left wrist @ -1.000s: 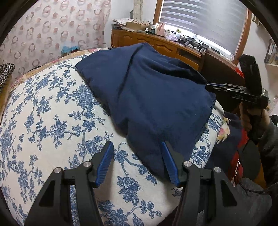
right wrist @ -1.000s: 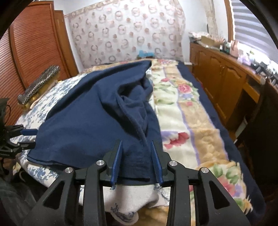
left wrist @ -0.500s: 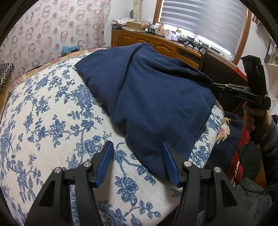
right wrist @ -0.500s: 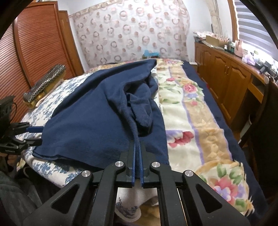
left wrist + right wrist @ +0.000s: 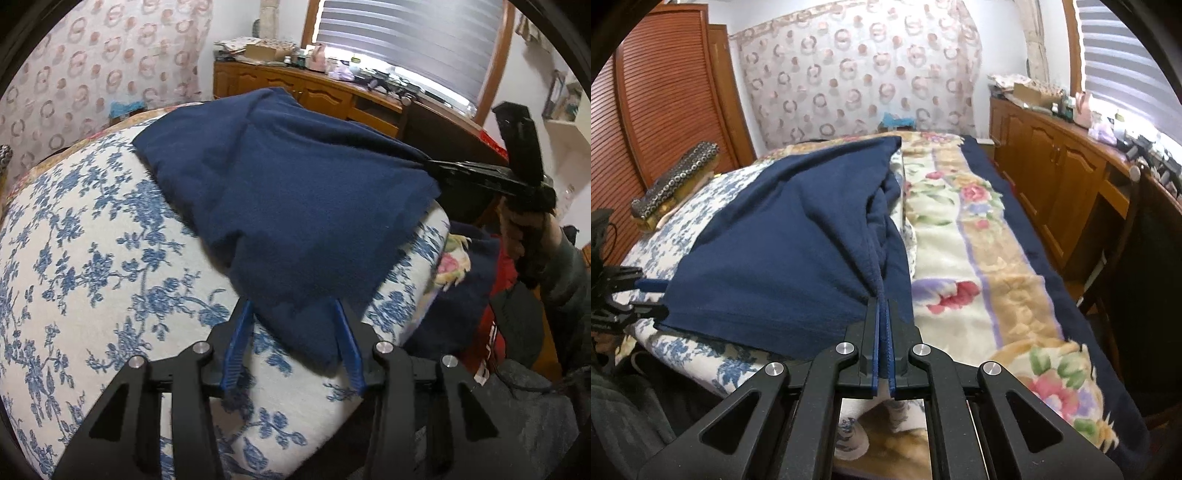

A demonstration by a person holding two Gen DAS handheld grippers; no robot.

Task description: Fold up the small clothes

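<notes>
Navy garment (image 5: 306, 206) lies spread on the bed (image 5: 74, 258), its near hem along the bed's near edge and its length running away from us toward the far end, where the cloth bunches into a ridge along its right side.

At that near edge we hold the 2 hem corners. Our left tool (image 5: 291, 341) straddles the left corner: the blue fingers (image 5: 236, 350) stand either side of the cloth, and the jaws have just been closing in on it, though a gap shows and we would not call it a grip yet. Our right tool (image 5: 883, 343) is pressed tight on the right corner, with the navy fabric drawn up into a taut crease between its pads. In the left view the right tool reaches in from the side, level with the hem.

So the hem spans between our 2 tools, crosswise to the garment's long axis, and both tools sit at the near end. We judge the coming move to be a lift and carry of this hem away from us toward the far edge, once the left tool bites. Beyond the garment, the flowered blanket (image 5: 990, 258) covers the bed's right side.
</notes>
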